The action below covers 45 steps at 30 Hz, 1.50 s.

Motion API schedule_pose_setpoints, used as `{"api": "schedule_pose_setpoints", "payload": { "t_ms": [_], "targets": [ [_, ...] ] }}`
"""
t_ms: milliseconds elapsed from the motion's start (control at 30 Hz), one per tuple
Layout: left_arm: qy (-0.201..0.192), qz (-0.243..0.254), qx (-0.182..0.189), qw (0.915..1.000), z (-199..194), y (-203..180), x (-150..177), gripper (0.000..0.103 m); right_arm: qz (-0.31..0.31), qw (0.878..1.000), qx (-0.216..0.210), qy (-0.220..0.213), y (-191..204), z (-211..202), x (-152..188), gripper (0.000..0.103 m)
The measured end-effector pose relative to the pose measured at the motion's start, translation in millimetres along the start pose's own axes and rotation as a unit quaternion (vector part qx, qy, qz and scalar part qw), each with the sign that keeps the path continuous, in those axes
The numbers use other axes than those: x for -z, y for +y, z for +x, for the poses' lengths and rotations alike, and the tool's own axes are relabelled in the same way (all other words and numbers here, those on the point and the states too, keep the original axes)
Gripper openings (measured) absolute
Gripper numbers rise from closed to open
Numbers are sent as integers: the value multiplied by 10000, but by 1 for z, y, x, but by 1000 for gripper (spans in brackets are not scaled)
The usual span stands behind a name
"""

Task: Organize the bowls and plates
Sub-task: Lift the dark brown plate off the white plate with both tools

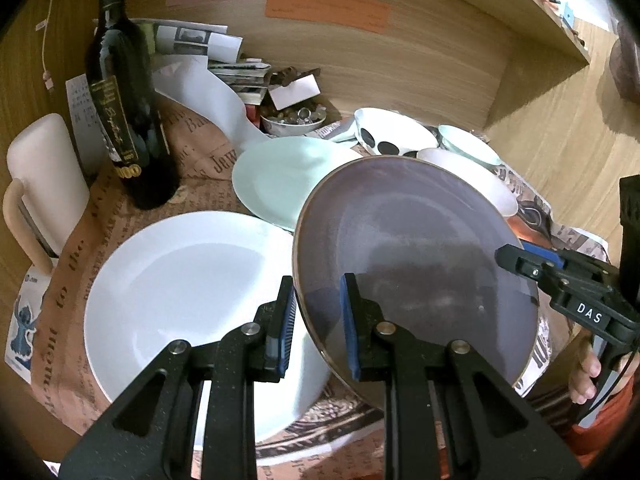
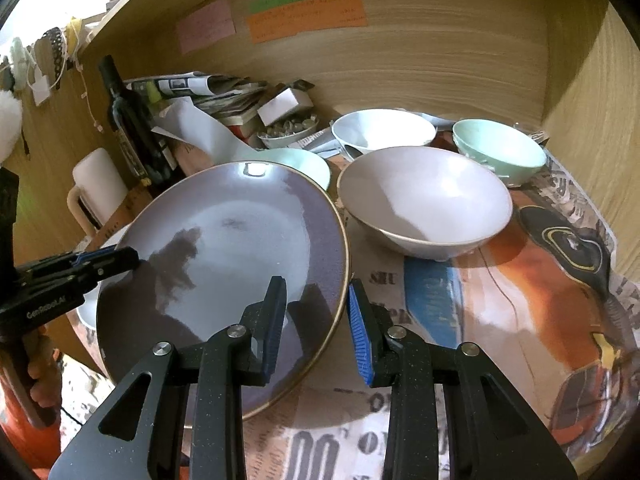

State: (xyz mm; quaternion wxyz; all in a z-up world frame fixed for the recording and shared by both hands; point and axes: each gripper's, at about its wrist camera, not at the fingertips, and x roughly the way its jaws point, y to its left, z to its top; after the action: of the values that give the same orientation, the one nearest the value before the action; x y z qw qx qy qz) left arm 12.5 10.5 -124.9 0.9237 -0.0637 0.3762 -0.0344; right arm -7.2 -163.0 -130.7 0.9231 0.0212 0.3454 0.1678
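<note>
A purple-grey plate with a thin gold rim is held tilted above the table between both grippers. My left gripper is shut on its left rim and shows in the right wrist view as well. My right gripper is shut on the plate's right rim; its tip shows from the left wrist. Under the plate's left side lies a large white plate. A mint plate lies behind. To the right stand a pale bowl, a mint bowl and a white bowl.
A dark wine bottle and a cream mug stand at the left. A small dish of stones, papers and a box crowd the back. Wooden walls enclose the back and right. Printed paper covers the table.
</note>
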Motion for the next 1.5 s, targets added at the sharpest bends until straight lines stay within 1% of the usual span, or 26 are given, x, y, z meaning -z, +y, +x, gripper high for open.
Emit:
{"api": "schedule_pose_setpoints", "payload": {
  "t_ms": [133,333,567,700,800,933,1067,1233,1400,1500],
  "targets": [
    [62,-23,34,10000,2,-5,5,21,-25,10000,19,71,-5,-2,5,28],
    [231,29,55,9997,11,-13,12,21,-149,9994,157,258,-8,1,15,28],
    [402,67,110,9991,21,-21,20,21,-141,9986,235,458,-17,4,24,28],
    [397,158,81,9991,23,-29,22,21,-123,9980,261,559,-23,4,27,28],
    [442,159,136,9988,26,-33,22,21,-70,9977,287,617,-27,5,29,28],
    [527,266,127,9982,34,-41,23,21,10,9974,308,646,-35,4,32,28],
    [610,259,230,9975,40,-45,22,22,62,9970,387,662,-41,5,32,28],
    [576,329,183,9976,43,-49,20,22,108,9968,395,692,-45,7,35,28],
    [639,270,244,9973,49,-48,20,22,100,9973,388,620,-48,8,35,28],
    [598,287,221,9976,49,-49,20,22,108,9976,338,601,-49,9,36,31]
  ]
}}
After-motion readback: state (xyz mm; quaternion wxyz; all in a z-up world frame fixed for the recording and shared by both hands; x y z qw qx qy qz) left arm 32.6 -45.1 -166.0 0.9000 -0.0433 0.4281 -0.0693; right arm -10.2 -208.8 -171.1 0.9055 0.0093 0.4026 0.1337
